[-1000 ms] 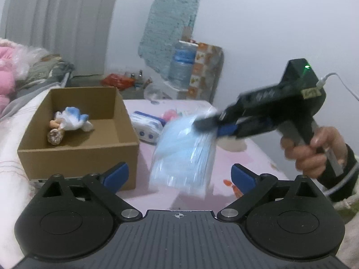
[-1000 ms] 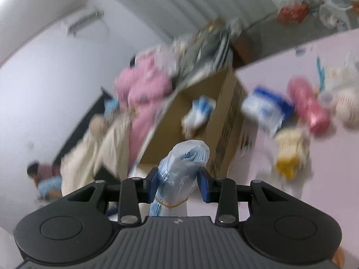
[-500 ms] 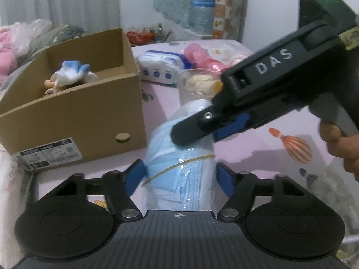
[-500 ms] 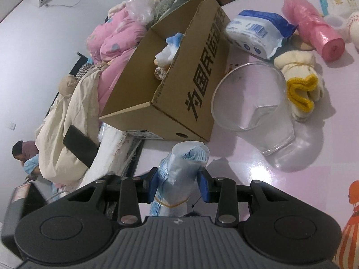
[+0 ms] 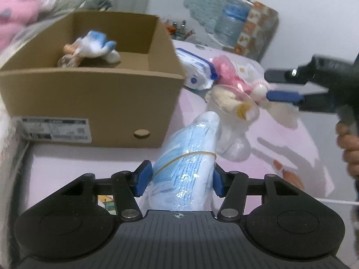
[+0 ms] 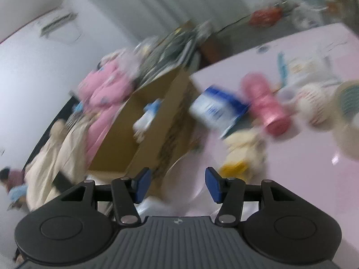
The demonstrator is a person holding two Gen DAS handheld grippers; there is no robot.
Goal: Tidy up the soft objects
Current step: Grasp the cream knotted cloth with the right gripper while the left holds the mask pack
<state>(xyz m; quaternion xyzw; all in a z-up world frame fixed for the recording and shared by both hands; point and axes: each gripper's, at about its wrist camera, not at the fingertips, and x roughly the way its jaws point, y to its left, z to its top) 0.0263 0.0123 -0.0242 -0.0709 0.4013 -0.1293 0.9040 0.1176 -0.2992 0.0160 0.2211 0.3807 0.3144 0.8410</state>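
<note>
Left gripper (image 5: pixel 180 179): its jaws are closing on the pack of blue masks (image 5: pixel 190 163). The blue pads touch both sides of the pack.
Pack of blue masks: it is wrapped in clear plastic with a thin rubber band around it. It sticks up from the jaws, above the pink tabletop (image 5: pixel 89 163), close to the front wall of the box.
Right gripper (image 6: pixel 178 183): its jaws are opening and nothing is between them. In the left view it is out to the right (image 5: pixel 285 85), held by a hand (image 5: pixel 350 148).
Cardboard box (image 5: pixel 94 103): it sits at the left edge of the tabletop. It is open on top.
Blue and white soft toy (image 5: pixel 94 47): it lies inside the box, near the back wall.
Clear cup (image 5: pixel 235 121): it stands on the tabletop just behind the pack of masks.
Pink roll (image 6: pixel 267 107): it lies farther back on the tabletop, beside a blue and white packet (image 6: pixel 217 109).
Yellow and cream gloves (image 6: pixel 242 152): they lie on the tabletop, in front of the packet. This view is blurry.
</note>
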